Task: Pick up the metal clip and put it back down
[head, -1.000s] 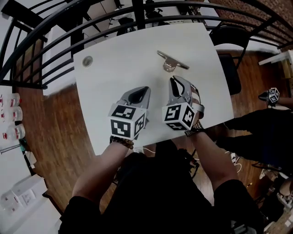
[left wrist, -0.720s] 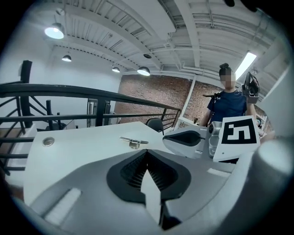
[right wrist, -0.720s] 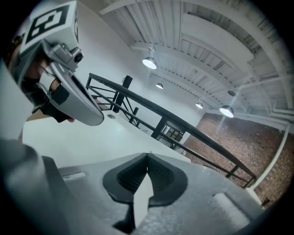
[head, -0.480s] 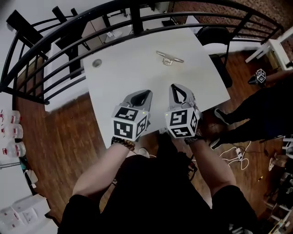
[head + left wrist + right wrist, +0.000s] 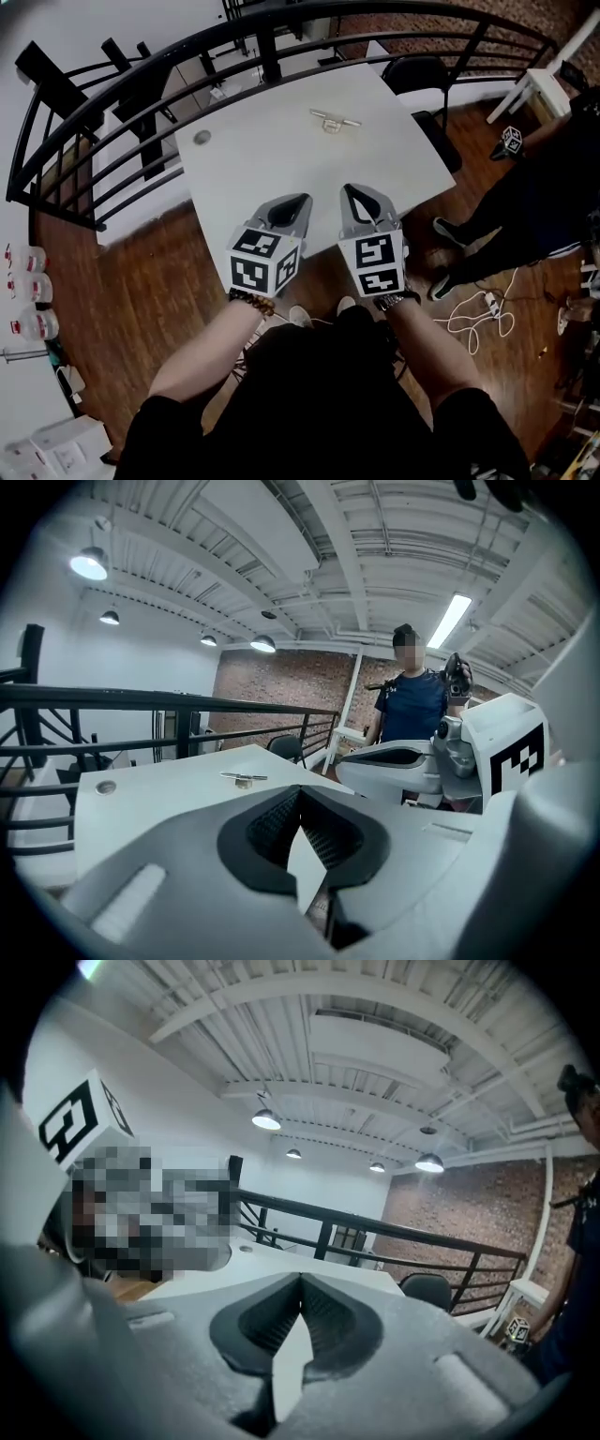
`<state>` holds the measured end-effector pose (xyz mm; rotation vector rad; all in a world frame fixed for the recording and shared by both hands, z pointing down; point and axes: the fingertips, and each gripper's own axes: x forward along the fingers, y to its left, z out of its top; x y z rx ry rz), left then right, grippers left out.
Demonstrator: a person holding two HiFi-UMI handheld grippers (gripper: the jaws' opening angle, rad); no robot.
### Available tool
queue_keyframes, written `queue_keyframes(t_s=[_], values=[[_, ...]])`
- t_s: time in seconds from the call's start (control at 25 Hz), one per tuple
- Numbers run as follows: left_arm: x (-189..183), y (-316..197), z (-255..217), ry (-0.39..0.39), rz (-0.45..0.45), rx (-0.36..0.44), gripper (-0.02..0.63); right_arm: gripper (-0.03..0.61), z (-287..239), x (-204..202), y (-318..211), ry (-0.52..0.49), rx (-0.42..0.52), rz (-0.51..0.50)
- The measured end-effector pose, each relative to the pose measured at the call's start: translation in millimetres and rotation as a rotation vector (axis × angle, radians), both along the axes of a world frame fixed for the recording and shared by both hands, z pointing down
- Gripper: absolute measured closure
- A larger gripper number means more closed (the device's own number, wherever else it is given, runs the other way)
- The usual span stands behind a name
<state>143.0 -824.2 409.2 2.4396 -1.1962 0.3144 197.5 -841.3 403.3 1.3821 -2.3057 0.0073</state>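
Currently the clip [image 5: 335,119] lies flat on the table [image 5: 253,169], toward its far side. The left gripper view shows it as a thin bar with a small rounded lump under its middle. Both grippers are held side by side at the table's near edge, well apart from the clip. The left gripper [image 5: 296,200] has its jaws brought together at the tips with nothing between them; only bare table shows through the gap behind the tips. The right gripper [image 5: 349,189] is closed the same way and carries nothing. A clip resting on the table beside two closed tools that hold nothing fits a moment ahead of the pick-up as well as one after the set-down, and the pictures do not settle which. As for handling, the clip looks light, hard and stiff, so a firm squeeze should not bend or crush it. Its smooth metal is probably slick, though, and the ribbed pads would have little to bite on. It also sits low, so it may skate across the smooth table if one jaw touches it ahead of the other. The best hold is likely across the narrow bar at its middle, where the lump adds thickness and the weight balances. A grip at one end would probably let it swing.
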Motion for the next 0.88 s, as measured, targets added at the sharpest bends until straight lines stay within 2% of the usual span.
queue_keyframes(t_s=[0.28, 0.48, 0.88], values=[[16, 21, -14, 0.009, -0.026, 0.017, 0.597, 0.586, -12, 16, 27, -0.074, -0.039, -0.026], [37, 29, -21, 0.009, -0.043, 0.033, 0.597, 0.586, -19, 30, 35, -0.092, -0.014, -0.064], [59, 47, -15, -0.02, -0.061, 0.025, 0.597, 0.586, -17, 43, 48, -0.131, -0.041, -0.103]])
